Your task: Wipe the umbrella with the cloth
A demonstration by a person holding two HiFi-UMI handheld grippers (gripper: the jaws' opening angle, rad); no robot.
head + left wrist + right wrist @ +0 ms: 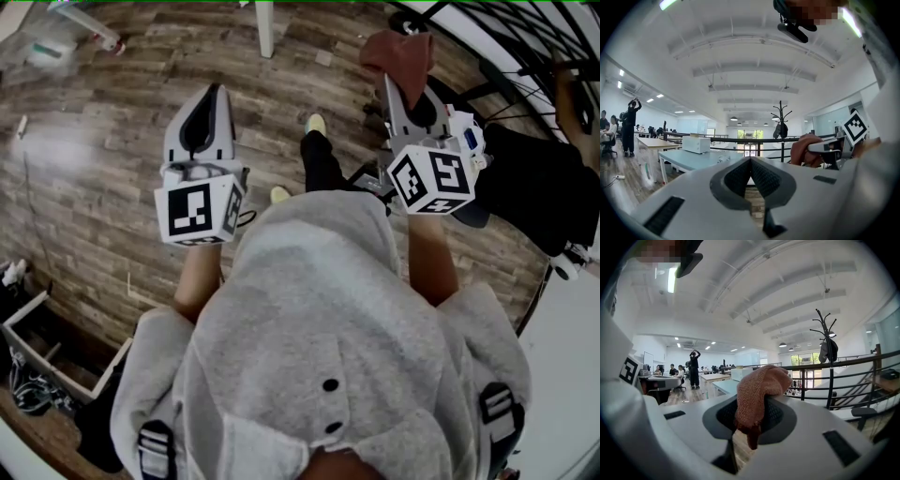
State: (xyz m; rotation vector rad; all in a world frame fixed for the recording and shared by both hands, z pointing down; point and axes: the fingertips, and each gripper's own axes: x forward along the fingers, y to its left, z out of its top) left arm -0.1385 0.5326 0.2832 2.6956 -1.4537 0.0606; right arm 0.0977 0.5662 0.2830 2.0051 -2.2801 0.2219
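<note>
My right gripper (401,82) is shut on a reddish-brown cloth (398,54), which bunches over its tips. In the right gripper view the cloth (757,390) hangs out of the closed jaws of that gripper (752,414). My left gripper (215,91) is held out level to the left of it, shut, with nothing between its jaws; its own view shows the gripper (751,163) with its pads meeting. The cloth (806,150) shows there at the right. A black mass (536,183) lies to the right of my right hand; I cannot tell whether it is the umbrella.
Below is a wood-plank floor (103,169) with a white table leg (265,28) and an open box (37,342) at the lower left. A black railing (834,369), a coat stand (826,341), tables (689,159) and people (694,367) stand ahead.
</note>
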